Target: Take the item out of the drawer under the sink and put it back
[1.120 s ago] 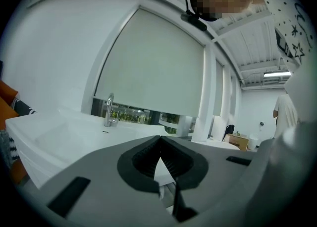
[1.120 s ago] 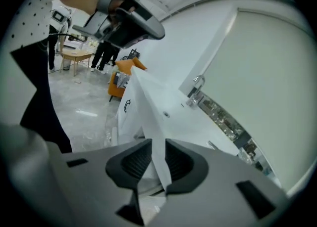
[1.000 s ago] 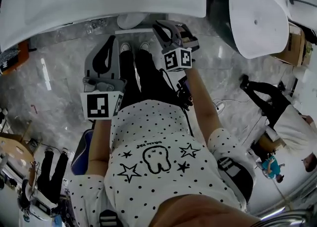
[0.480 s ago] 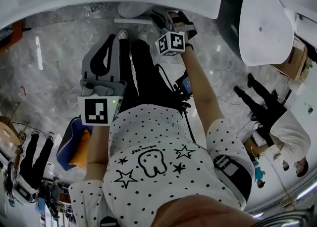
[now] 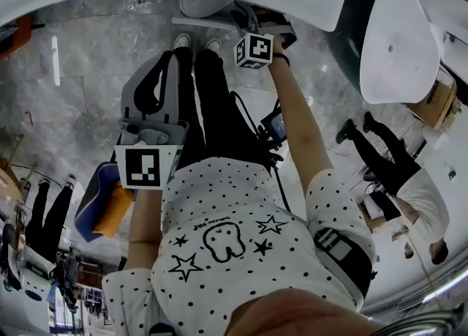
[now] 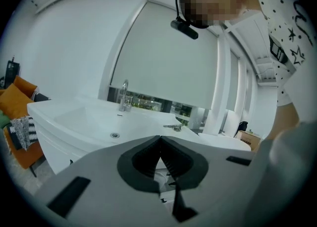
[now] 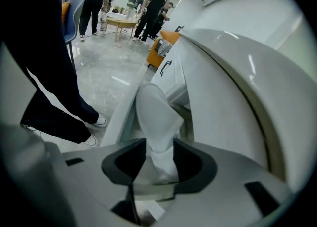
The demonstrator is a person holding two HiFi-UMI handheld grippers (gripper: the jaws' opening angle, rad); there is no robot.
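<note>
Down under the sink (image 7: 233,87), right fingers (image 7: 190,164) just opening, apart round white item (image 7: 156,112); left fingers (image 6: 146,159) together.

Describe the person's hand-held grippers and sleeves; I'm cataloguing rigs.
The left hand-held gripper and right hand-held gripper have light grey bodies and dark jaw pads. Each carries a white cube with black square markers: left cube, right cube. The person's short sleeves are white with black dots.
</note>
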